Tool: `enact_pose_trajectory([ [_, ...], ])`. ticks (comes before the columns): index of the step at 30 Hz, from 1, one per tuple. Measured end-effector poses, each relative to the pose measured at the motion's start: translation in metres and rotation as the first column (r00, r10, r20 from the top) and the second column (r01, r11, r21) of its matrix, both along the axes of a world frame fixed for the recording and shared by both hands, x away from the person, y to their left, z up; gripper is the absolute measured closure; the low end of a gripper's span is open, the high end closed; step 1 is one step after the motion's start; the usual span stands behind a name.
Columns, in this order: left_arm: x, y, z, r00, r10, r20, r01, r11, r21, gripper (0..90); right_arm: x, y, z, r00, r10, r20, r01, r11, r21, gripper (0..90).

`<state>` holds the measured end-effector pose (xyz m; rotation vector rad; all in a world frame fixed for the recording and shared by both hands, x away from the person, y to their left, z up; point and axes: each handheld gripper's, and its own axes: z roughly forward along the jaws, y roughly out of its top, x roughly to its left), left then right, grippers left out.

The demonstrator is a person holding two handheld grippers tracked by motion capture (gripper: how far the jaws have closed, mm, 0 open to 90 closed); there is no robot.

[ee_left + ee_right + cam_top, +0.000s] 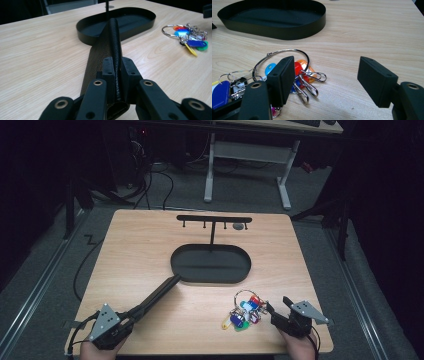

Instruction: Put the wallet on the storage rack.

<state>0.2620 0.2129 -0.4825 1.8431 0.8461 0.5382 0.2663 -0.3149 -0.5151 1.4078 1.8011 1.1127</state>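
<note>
Black textured strap [157,296] in the high view runs long-axis from the left gripper [131,314] at the near-left table edge diagonally up to the rim of the oval tray [210,264], far end touching it; the key bunch [243,312] sits just left of the right gripper [270,310]. Left gripper view: jaws pinched tight on the strap's near end [115,75], which points straight ahead at the tray [145,23]. Right gripper view: jaws spread wide, nothing between them, keys [294,75] beside the left pad, so the right hand is nearer to them.
</note>
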Motion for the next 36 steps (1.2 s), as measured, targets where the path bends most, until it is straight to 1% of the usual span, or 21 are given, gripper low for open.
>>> enact_pose_trajectory([
  [3,0.003,0.007,0.001,0.9998,0.018,-0.007,-0.019,0.9995,-0.025,82.5,0.0,0.0,0.0,1.0,0.002,-0.003,-0.002,1.0,0.002,30.6],
  [7,0.006,0.018,0.001,0.9988,0.039,-0.028,-0.041,0.997,-0.066,82.5,0.0,0.0,0.0,1.0,-0.002,-0.004,0.002,1.0,0.003,30.6],
  [10,0.01,0.025,0.0,0.9973,0.051,-0.053,-0.057,0.9923,-0.11,82.4,0.001,0.0,-0.001,1.0,-0.001,-0.005,0.001,1.0,0.003,30.6],
  [15,0.016,0.037,-0.002,0.9947,0.068,-0.076,-0.079,0.9862,-0.145,82.0,0.001,0.0,-0.001,1.0,0.0,-0.005,0.0,1.0,0.003,30.6],
  [16,0.016,0.038,-0.002,0.9944,0.074,-0.075,-0.085,0.9856,-0.146,81.7,0.001,0.0,-0.001,1.0,0.0,-0.006,0.0,1.0,0.003,30.6],
  [19,0.018,0.042,-0.003,0.9948,0.079,-0.064,-0.087,0.9869,-0.135,81.3,0.001,0.0,-0.001,1.0,0.0,-0.009,0.0,1.0,0.005,30.6],
  [22,0.02,0.046,-0.005,0.9946,0.078,-0.069,-0.087,0.986,-0.142,81.0,0.001,0.0,-0.001,0.9999,-0.001,-0.01,0.001,1.0,0.006,30.6],
  [26,0.022,0.051,-0.006,0.9931,0.09,-0.074,-0.1,0.984,-0.147,80.3,0.001,0.0,-0.001,0.9999,0.001,-0.011,-0.001,1.0,0.005,30.6],
  [27,0.022,0.052,-0.007,0.993,0.095,-0.07,-0.105,0.9839,-0.145,80.1,0.001,0.0,-0.001,0.9999,0.001,-0.011,-0.001,1.0,0.005,30.6],
  [30,0.022,0.053,-0.007,0.9927,0.105,-0.059,-0.112,0.9846,-0.134,79.7,0.001,0.0,-0.001,0.9999,0.004,-0.012,-0.004,1.0,0.004,30.6],
  [36,0.021,0.053,-0.007,0.9929,0.108,-0.051,-0.113,0.9856,-0.125,78.0,0.001,0.0,-0.001,0.9999,0.006,-0.012,-0.006,1.0,0.004,30.6],
])
